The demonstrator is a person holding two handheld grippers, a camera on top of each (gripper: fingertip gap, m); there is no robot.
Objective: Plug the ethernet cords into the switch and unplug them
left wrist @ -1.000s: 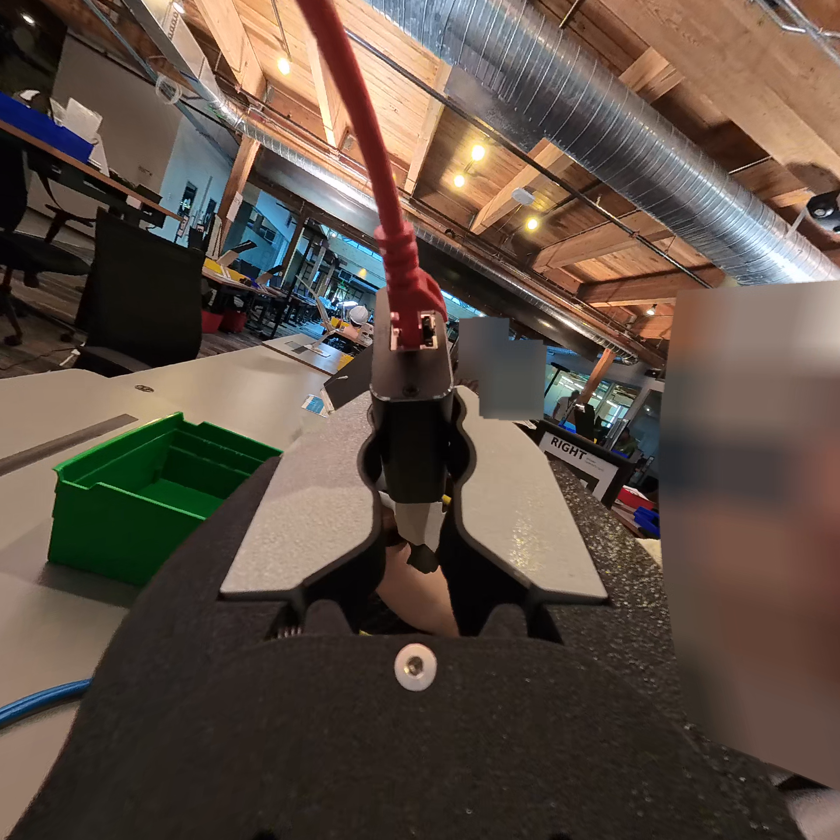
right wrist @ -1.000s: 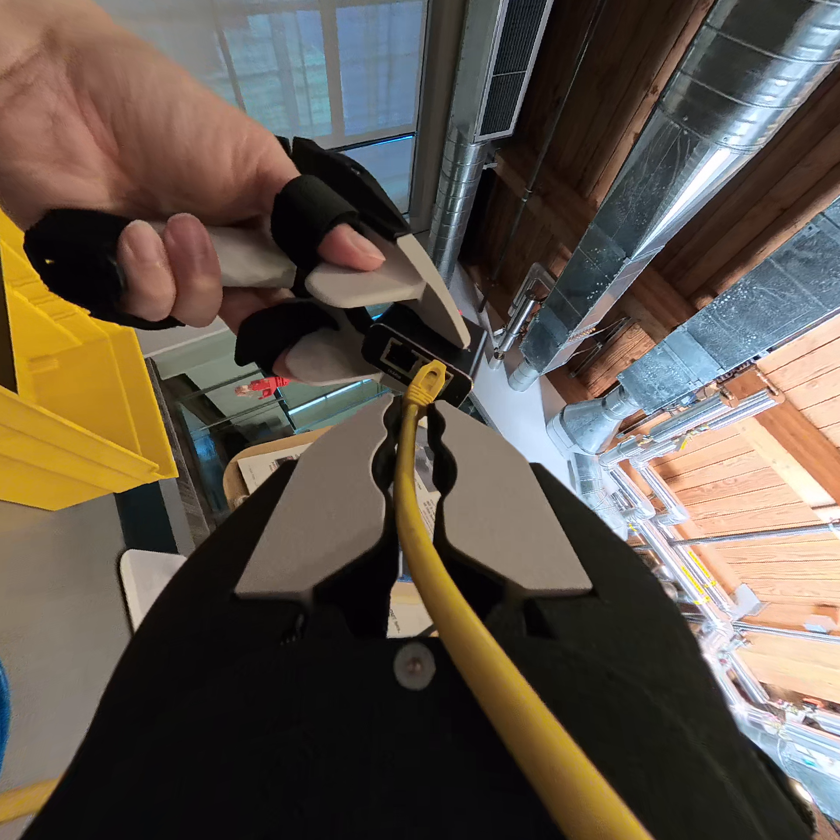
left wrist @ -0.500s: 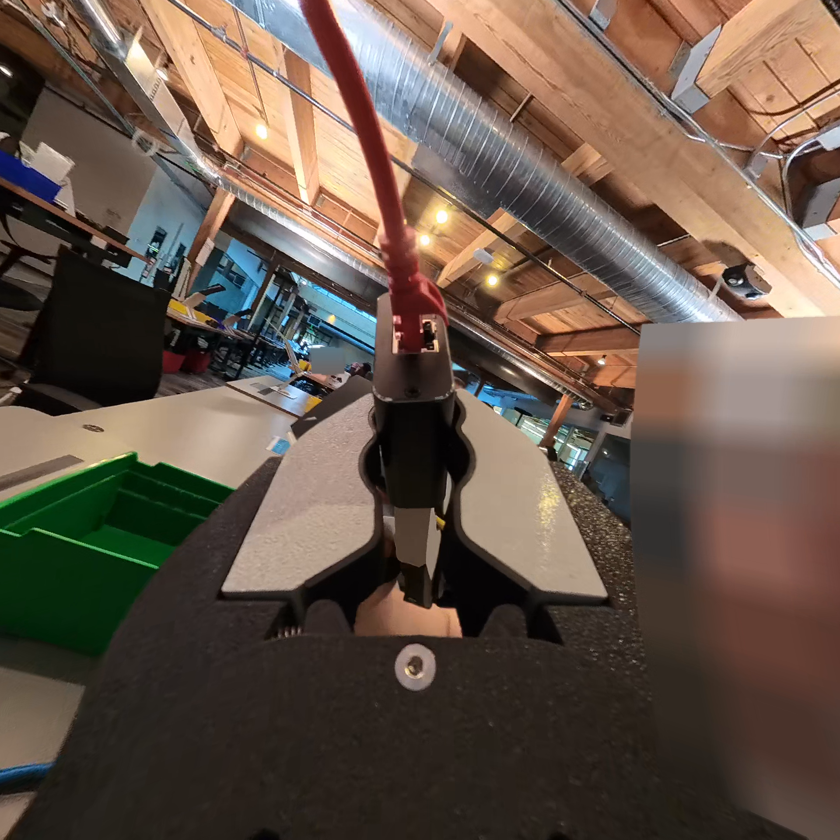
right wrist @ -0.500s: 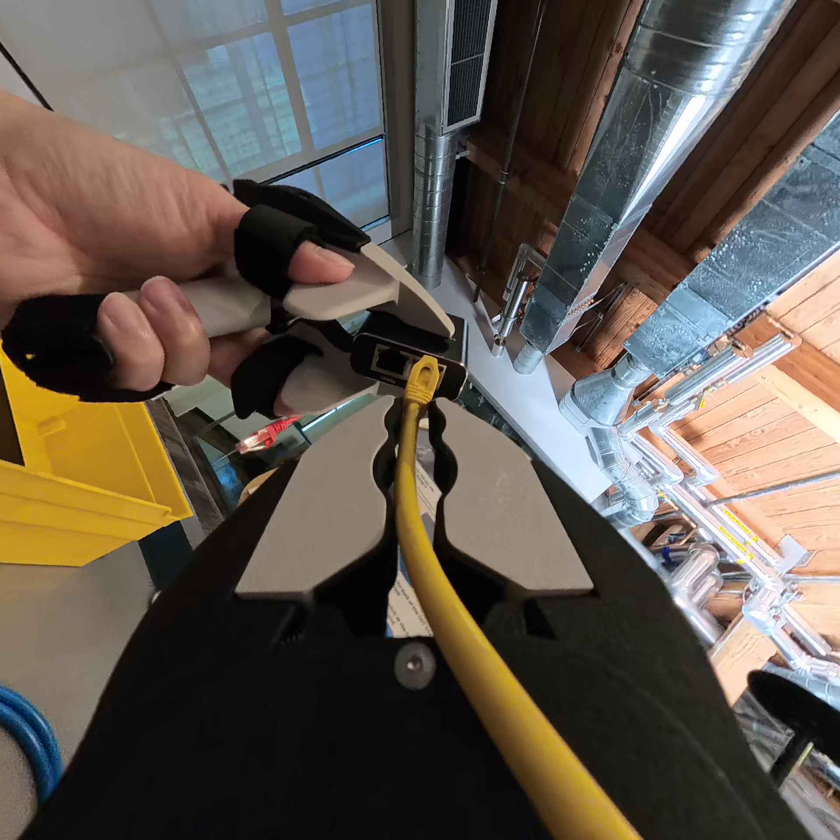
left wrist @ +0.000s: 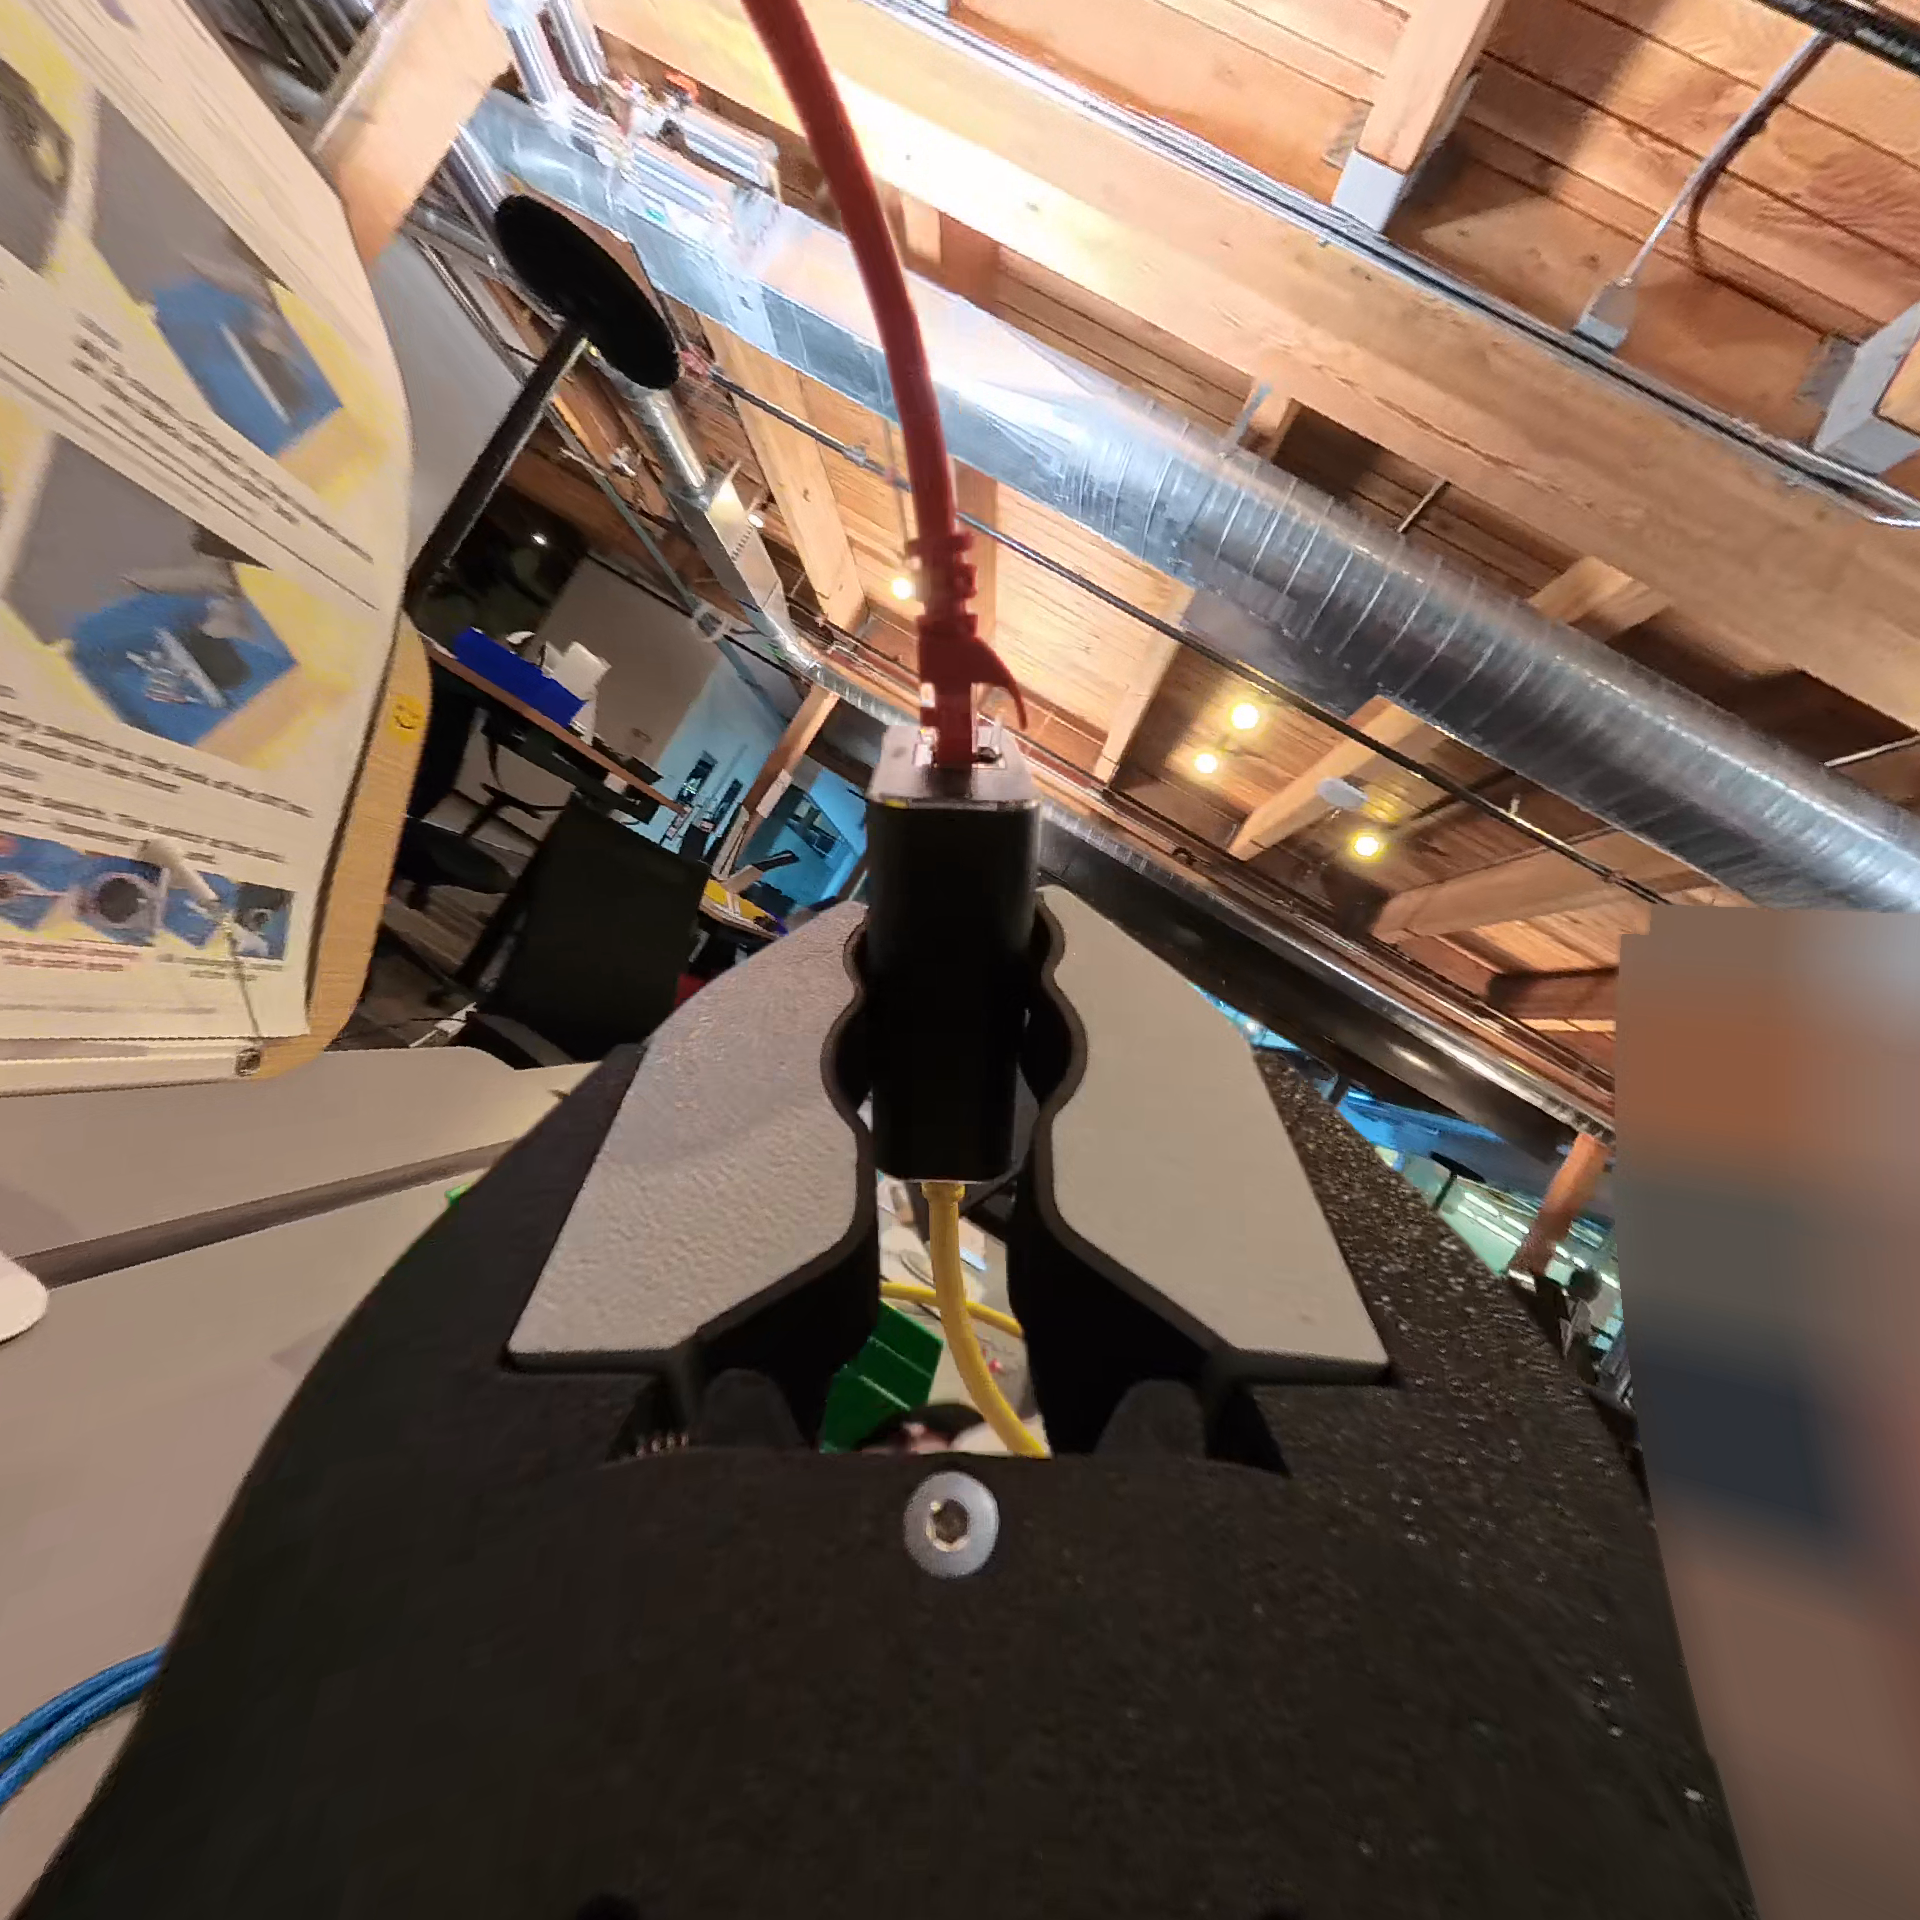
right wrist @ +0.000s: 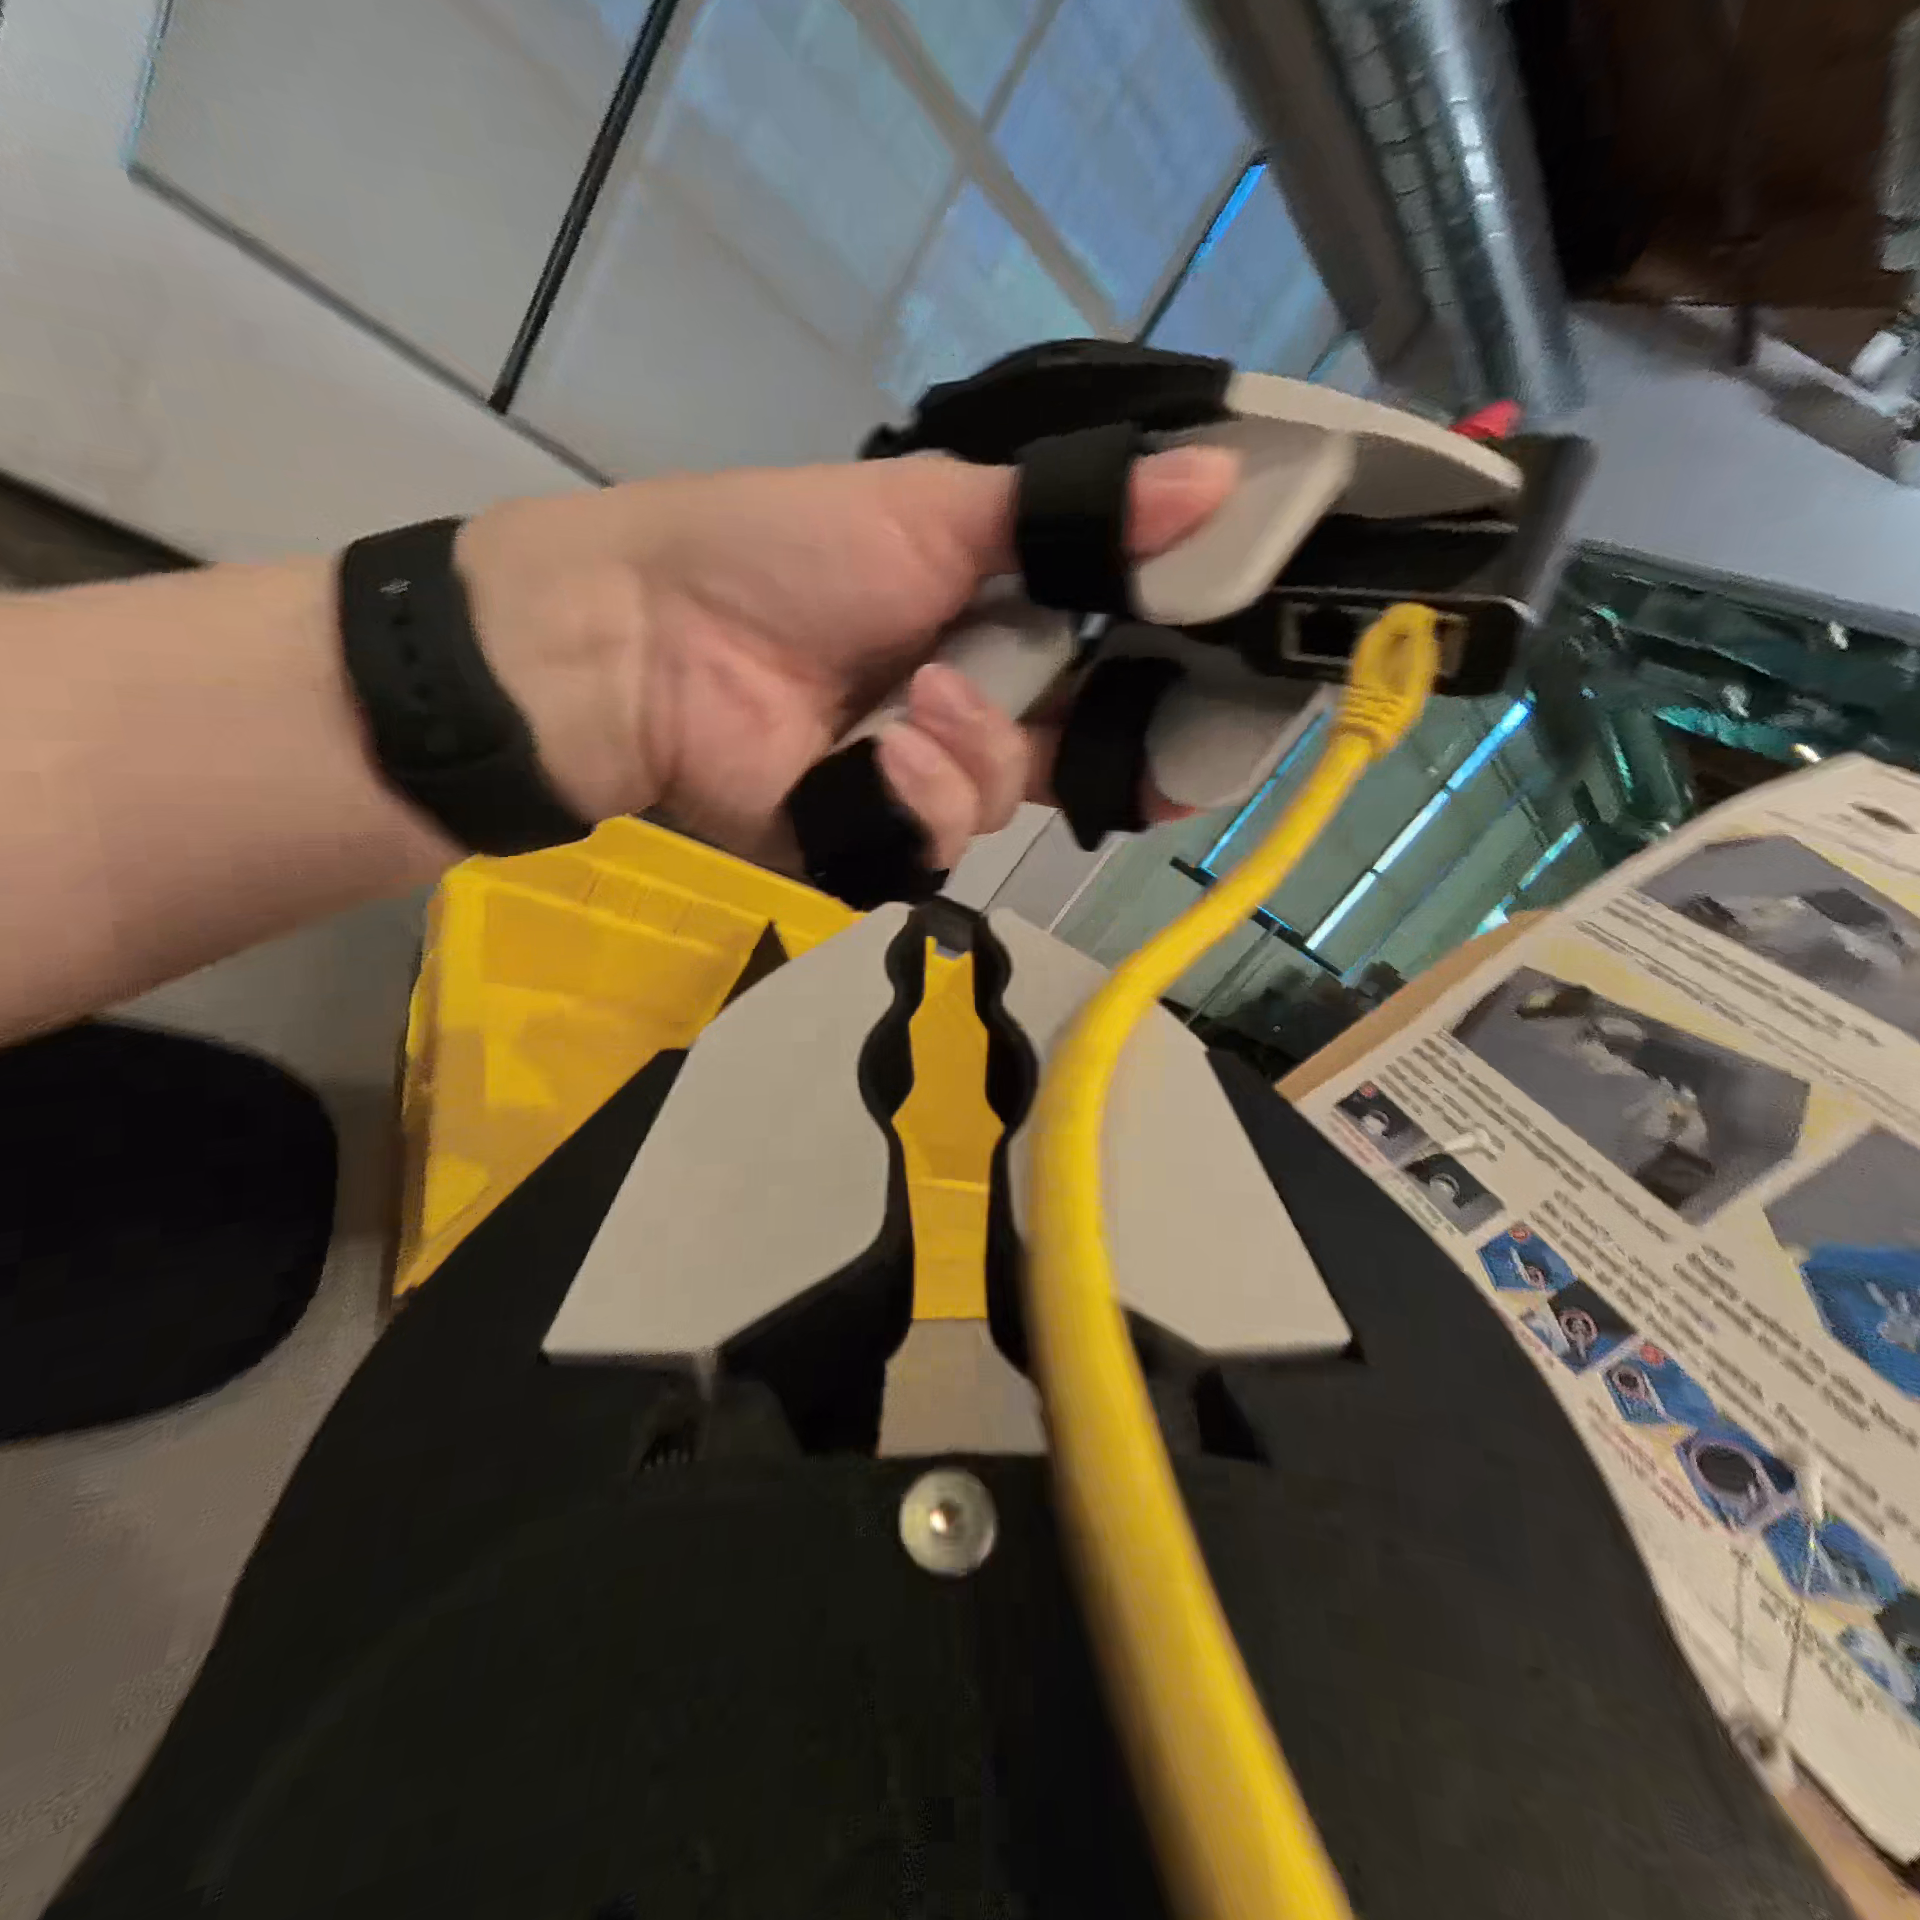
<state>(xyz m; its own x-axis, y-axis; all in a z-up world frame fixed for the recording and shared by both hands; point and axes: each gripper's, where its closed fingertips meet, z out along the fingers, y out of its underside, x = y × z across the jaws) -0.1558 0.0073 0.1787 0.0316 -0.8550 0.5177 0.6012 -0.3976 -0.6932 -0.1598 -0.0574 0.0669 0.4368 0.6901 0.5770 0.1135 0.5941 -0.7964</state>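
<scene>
In the left wrist view my left gripper [left wrist: 951,914] is shut on the small black switch [left wrist: 951,1039] and holds it upright in the air. The red ethernet cord [left wrist: 935,582] is plugged into its top end. The yellow cord [left wrist: 958,1278] hangs from its bottom end. In the right wrist view my right gripper [right wrist: 943,920] is empty, its jaws a narrow gap apart. The yellow cord [right wrist: 1101,1195] lies over its right finger, with its plug [right wrist: 1392,665] in the switch [right wrist: 1340,639]. A hand holds the left gripper [right wrist: 1434,551] there, up and to the right.
A yellow bin [right wrist: 582,997] stands just beyond the right gripper. A board with printed sheets [right wrist: 1662,1195] stands at the right; it also shows in the left wrist view [left wrist: 177,520]. A green bin [left wrist: 883,1382] and a blue cable [left wrist: 73,1725] are on the grey table [left wrist: 208,1299]. The grippers' ends are close to 12 centimetres from one another.
My right gripper has let go of the yellow cord and drawn back down and left. The yellow plug stays in the switch. My left gripper has swung round towards the board.
</scene>
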